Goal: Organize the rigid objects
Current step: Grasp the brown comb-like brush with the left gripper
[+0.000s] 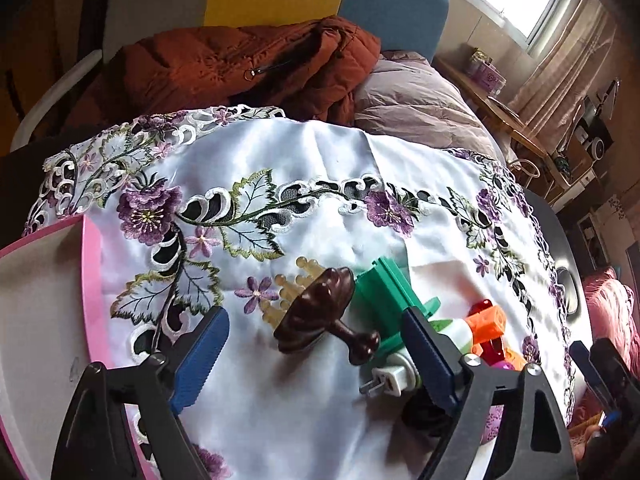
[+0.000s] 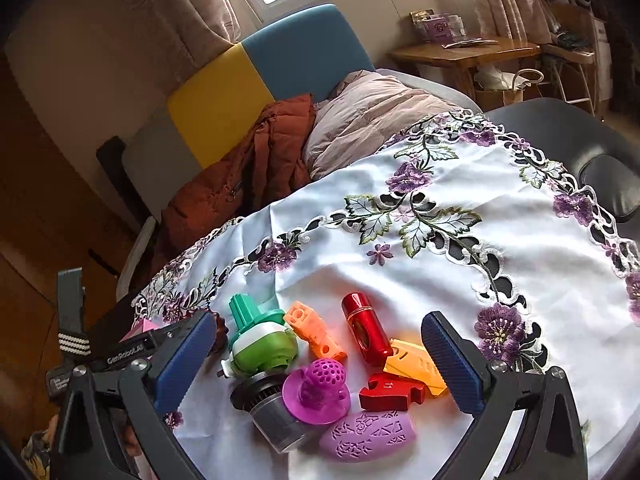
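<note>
Brush [image 1: 316,312] lies between left gripper's [image 1: 316,364] spread, empty fingers, touching green plug [image 1: 384,296]; closing risks snagging it.

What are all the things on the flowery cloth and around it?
tablecloth: one, white with purple flowers, over the table
toy pile: several, green, orange, red, purple, grey, near edge of cloth
red cylinder: one, red, in the pile
brown wooden piece: one, dark brown, left of the pile
tray: one, pink rim, left of cloth
jacket: one, rust, on chair behind
left gripper: one, black with blue pads, open over brown piece
right gripper: one, same colours, open over pile
</note>
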The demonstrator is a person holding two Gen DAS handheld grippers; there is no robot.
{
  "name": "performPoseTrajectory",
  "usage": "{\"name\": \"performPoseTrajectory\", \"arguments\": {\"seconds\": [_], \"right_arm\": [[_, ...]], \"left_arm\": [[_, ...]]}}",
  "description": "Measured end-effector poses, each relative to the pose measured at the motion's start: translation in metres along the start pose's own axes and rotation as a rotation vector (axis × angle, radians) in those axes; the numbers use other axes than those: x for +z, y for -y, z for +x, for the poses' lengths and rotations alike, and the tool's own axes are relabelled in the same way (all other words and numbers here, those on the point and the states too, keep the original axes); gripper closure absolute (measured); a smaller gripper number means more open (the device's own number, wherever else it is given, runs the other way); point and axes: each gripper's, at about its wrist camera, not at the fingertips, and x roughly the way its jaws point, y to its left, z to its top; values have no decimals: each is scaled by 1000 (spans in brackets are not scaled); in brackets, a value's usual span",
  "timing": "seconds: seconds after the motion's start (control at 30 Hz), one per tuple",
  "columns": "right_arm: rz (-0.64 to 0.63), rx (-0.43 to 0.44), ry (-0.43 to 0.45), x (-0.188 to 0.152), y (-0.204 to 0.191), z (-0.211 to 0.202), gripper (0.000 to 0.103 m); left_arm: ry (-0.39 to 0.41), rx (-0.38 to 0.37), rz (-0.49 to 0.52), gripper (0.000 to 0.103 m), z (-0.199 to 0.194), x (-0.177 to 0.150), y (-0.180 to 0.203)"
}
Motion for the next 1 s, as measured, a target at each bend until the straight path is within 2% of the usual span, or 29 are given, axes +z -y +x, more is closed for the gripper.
{"name": "performPoseTrajectory", "arguments": {"seconds": [0.1, 0.23, 0.37, 0.5, 0.63, 0.8, 0.83, 0.93, 1.0], "right_arm": [[13, -7, 7, 1, 3, -1, 0], [32, -15, 5, 2, 7, 1, 0], [62, -29, 19, 4, 14, -1, 0], [164, -35, 20, 7, 35, -2, 1], [262, -7, -24, 6, 53, 4, 2], [187, 24, -107, 1, 36, 18, 9], [162, 37, -122, 0, 31, 21, 14], [70, 94, -174, -6, 11, 28, 39], [-12, 161, -219, -14, -8, 32, 43]], "left_arm": [[-16, 16, -4, 23, 15, 7, 1], [-88, 20, -31, 44, 38, 8, -4], [-66, -11, -26, 59, 36, -1, -7], [-23, 4, 13, 59, 12, -16, -3], [25, -1, 14, 59, -19, -37, -4], [94, -21, 13, 59, -64, -63, -12], [107, -19, 13, 59, -72, -67, -14], [140, -30, 1, 59, -97, -81, -28], [156, -31, -7, 59, -109, -90, -37]]}}
